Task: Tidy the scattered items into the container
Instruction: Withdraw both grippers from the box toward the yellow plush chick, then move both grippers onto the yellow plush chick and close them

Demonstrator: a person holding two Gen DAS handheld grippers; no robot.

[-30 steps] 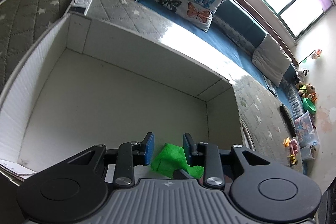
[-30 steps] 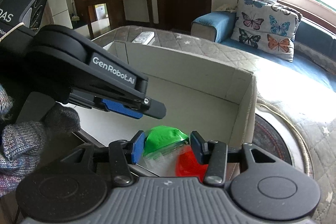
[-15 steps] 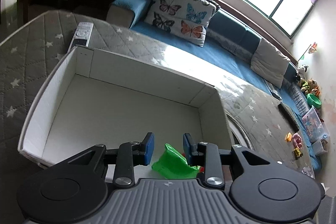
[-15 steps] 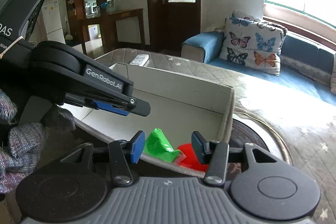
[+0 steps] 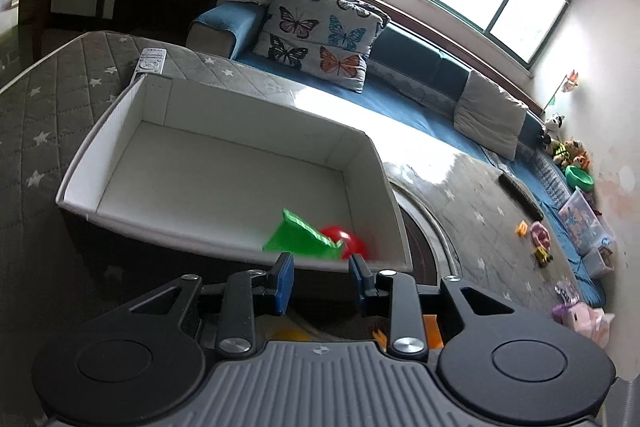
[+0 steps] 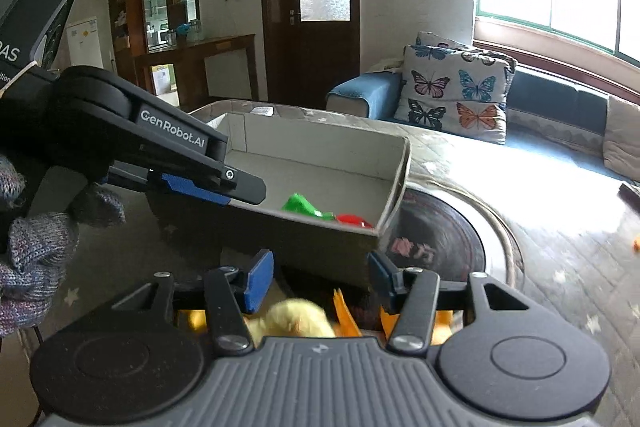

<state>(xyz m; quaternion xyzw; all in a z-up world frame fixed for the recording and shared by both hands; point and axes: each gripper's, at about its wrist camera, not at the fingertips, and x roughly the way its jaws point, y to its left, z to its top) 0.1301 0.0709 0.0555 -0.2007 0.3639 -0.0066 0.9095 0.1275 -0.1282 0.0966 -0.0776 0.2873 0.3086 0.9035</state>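
Right gripper (image 6: pixel 320 279), bottom centre of the right view — jaws opening, nothing between the pads; a yellow fluffy toy (image 6: pixel 294 319) lies just below them. Left gripper (image 5: pixel 320 277), bottom centre of the left view — at its narrowest, a gap showing between the pads, nothing gripped. Beyond both: white box (image 5: pixel 120 107) on the grey quilted cover (image 5: pixel 36 99), mid-frame. Inside, at its near right corner: green toy (image 5: pixel 298 239) touching a red ball (image 5: pixel 352 241). Remote control (image 5: pixel 151 61) at the box's far left corner. Butterfly cushion (image 5: pixel 320 35) on the blue sofa (image 5: pixel 412 103), upper centre.
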